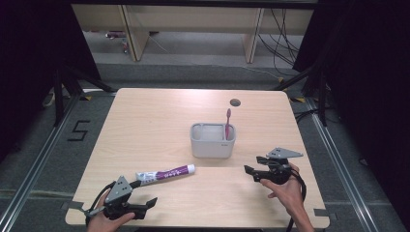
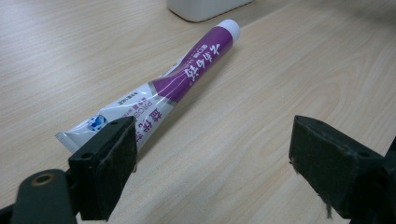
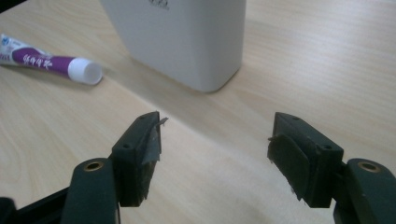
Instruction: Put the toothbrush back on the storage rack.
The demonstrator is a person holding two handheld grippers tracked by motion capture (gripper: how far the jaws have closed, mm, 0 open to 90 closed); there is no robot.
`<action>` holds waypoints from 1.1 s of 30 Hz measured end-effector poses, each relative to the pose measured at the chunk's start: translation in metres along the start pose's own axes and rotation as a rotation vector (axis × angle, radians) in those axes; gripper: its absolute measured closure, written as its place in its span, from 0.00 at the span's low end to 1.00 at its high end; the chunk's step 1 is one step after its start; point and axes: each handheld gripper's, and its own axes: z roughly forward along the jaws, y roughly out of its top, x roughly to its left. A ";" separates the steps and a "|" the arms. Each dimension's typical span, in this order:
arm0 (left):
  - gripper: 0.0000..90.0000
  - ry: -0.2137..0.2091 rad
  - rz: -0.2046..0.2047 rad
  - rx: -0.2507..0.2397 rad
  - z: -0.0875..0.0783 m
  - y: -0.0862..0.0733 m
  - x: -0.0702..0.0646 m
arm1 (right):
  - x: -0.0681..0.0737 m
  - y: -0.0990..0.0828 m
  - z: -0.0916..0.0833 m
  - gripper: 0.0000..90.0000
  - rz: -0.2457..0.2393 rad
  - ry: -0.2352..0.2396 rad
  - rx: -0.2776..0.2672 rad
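A: Reading from the left, what lies nearest the left gripper [image 1: 145, 193]?

B: The toothpaste tube [image 1: 165, 174], purple and white, flat on the wooden table [image 1: 145, 125]. Taking the white holder [image 1: 212, 140] as landmark, the tube lies just in front of it and to its left, with the white cap end toward the holder and the crimped end toward the left gripper.

A: And the state of that gripper?

B: In the left gripper view its two black jaws stand wide apart with bare table between them. The crimped end of the toothpaste tube [image 2: 177, 81] sits just beyond the left jaw, close to it; whether they touch cannot be told. Nothing is held.

A: The holder itself?

B: An upright white holder [image 3: 187, 42] near the table's middle. A pink toothbrush [image 1: 227, 123] stands in its right-hand part, head up.

A: Further right?

B: The right gripper [image 1: 252, 173], borne by a hand [image 1: 287, 191], lies in front of the holder and to its right, pointing left. In the right gripper view its jaws are spread wide with only table between them. The holder stands just ahead of the jaws, apart from them, with the tube's cap [image 3: 85, 71] to the holder's left.
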 end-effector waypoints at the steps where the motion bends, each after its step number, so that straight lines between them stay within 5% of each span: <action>1: 0.17 0.000 0.000 0.000 0.000 0.000 0.000 | 0.000 0.000 0.000 0.37 0.000 0.000 0.000; 3: 0.17 0.009 -0.012 0.005 0.000 0.000 -0.001 | 0.006 -0.006 -0.002 0.35 0.053 0.016 0.011; 5: 0.17 0.007 -0.006 0.005 0.000 0.000 0.000 | 0.004 -0.006 -0.002 0.35 0.011 0.009 0.006; 10: 0.17 0.000 0.000 -0.001 0.000 0.000 0.000 | 0.011 -0.012 -0.006 0.33 0.057 0.020 0.006; 12: 0.17 0.000 -0.005 -0.001 0.000 0.000 0.000 | 0.009 -0.013 -0.007 0.33 0.020 0.010 0.002; 19: 0.17 0.002 -0.004 -0.004 0.000 0.000 0.000 | 0.014 -0.020 -0.009 0.31 0.020 0.015 0.001; 21: 0.17 0.004 -0.012 -0.003 0.000 0.000 0.000 | 0.017 -0.023 -0.010 0.30 0.056 0.026 0.011; 25: 0.17 0.001 -0.015 -0.006 0.000 0.000 0.000 | 0.018 -0.026 -0.009 0.29 0.050 0.047 0.023; 26: 0.17 0.001 -0.017 -0.005 0.000 0.000 -0.001 | 0.022 -0.028 -0.011 0.29 0.089 0.043 0.028; 27: 0.17 0.001 -0.018 -0.005 0.001 0.000 -0.001 | 0.020 -0.029 -0.012 0.29 0.041 0.024 0.026; 32: 0.17 0.011 -0.021 0.002 0.000 0.000 0.000 | 0.022 -0.032 -0.013 0.29 0.022 0.025 0.038; 33: 0.17 0.008 -0.023 -0.002 0.001 0.000 0.000 | 0.024 -0.033 -0.014 0.29 0.048 0.039 0.042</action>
